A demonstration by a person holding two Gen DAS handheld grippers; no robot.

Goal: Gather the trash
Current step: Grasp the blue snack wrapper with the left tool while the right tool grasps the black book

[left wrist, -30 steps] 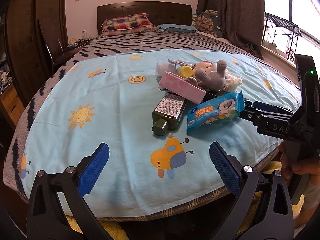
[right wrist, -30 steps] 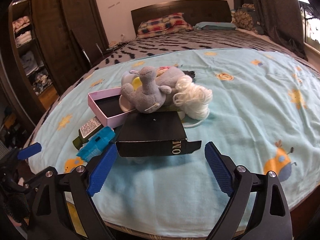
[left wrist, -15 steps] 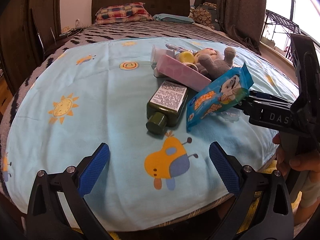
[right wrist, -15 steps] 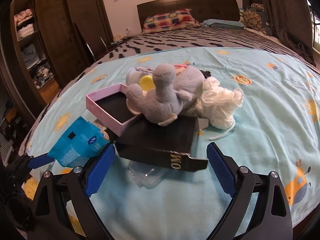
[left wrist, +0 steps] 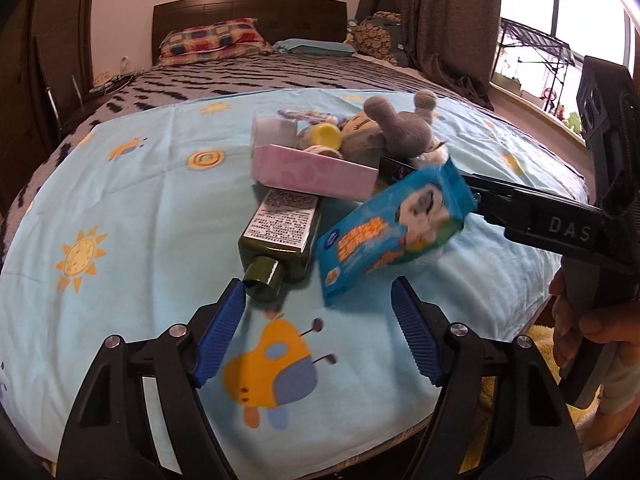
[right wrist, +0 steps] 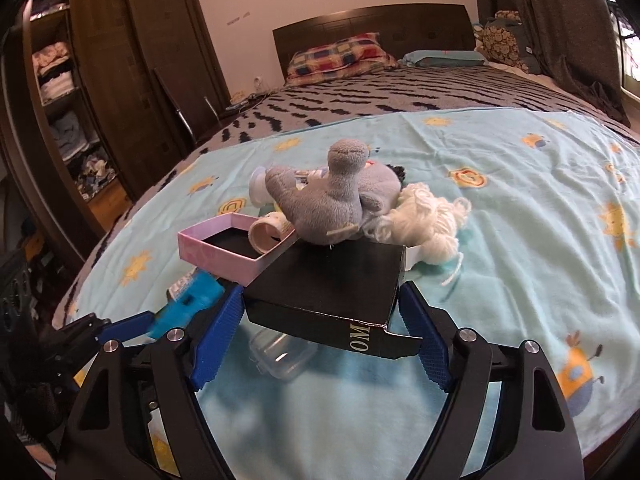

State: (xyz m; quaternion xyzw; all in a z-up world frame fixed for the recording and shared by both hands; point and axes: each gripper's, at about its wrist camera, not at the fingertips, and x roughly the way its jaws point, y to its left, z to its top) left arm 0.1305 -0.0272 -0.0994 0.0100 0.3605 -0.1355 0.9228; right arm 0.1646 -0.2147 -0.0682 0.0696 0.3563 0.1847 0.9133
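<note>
Presently, items on the cartoon-print bedsheet (left wrist: 140, 220):

- Black box (right wrist: 332, 280): lower centre of the right wrist view, near end propped on a clear plastic tub (right wrist: 280, 354), a plush toy (right wrist: 328, 208) leaning on its far end. Likely a light, hollow carton, stiff at the edges but crushable. Best taken across the side walls near the front, gently, since the toy may tumble.
- Right gripper (right wrist: 320, 290): jaws closing, box between them, pads right at its side edges. Firm pressure is not evident.
- Blue packet (left wrist: 392, 232): centre-right of the left wrist view, tilted against the right gripper's finger. Probably soft, slippery film.
- Green bottle (left wrist: 280, 232): lying flat, cap just beside one pad.
- Left gripper (left wrist: 317, 284): jaws closing, fairly wide, holding nothing.
</note>
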